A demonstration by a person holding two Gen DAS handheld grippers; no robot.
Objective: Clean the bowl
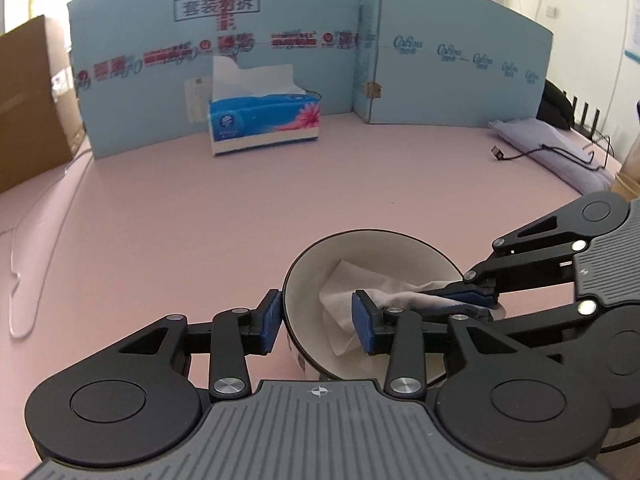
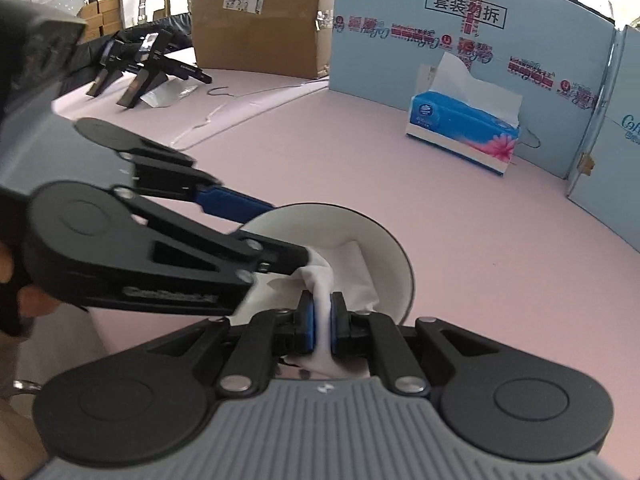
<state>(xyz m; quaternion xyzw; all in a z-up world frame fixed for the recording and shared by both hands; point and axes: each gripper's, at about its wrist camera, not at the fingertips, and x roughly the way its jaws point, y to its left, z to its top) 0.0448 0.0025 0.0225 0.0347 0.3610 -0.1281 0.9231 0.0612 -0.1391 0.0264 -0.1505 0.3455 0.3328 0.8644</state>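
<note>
Both claws angle downward over the bowl, which sits on the pink surface well in front of the tissue box; left claw straddles the bowl's near rim, one blue pad outside and one inside, jaws parted and not pressing on the wall. Right claw reaches in from the side, clamped on a crumpled white tissue that trails into the bowl; bowl interior white, rim dark, tissue bunched against the inner wall.
</note>
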